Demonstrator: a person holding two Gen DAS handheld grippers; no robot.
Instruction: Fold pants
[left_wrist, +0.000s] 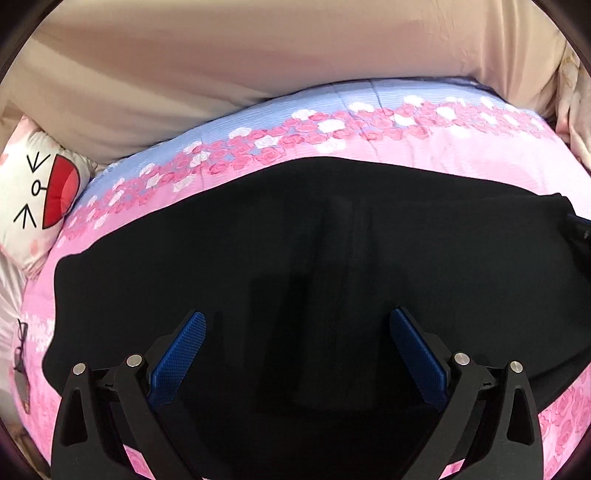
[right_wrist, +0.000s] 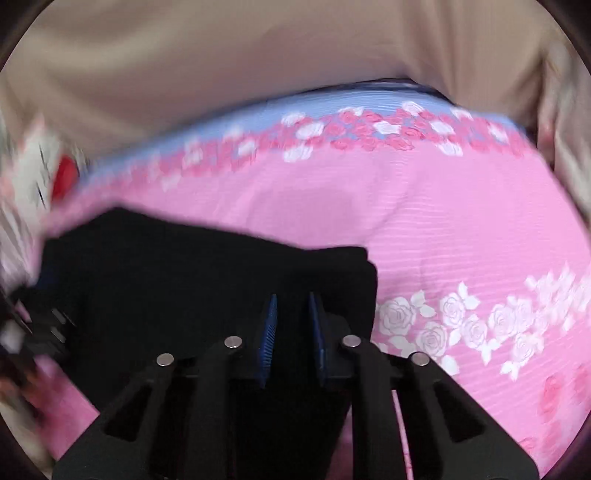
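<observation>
Pink rose-print bedspread (left_wrist: 424, 155) bearing black pants (left_wrist: 295, 229), laid flat. Left gripper (left_wrist: 297, 325): fingers spread wide above the cloth. Right gripper (right_wrist: 292, 314): fingers nearly together, pinching the pants' right edge (right_wrist: 332, 273).

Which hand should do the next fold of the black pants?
Probably the right. The right gripper has its fingers nearly closed, seemingly pinching the corner of the pants, ready to lift. The left gripper is wide open above the middle of the pants, holding nothing.
</observation>
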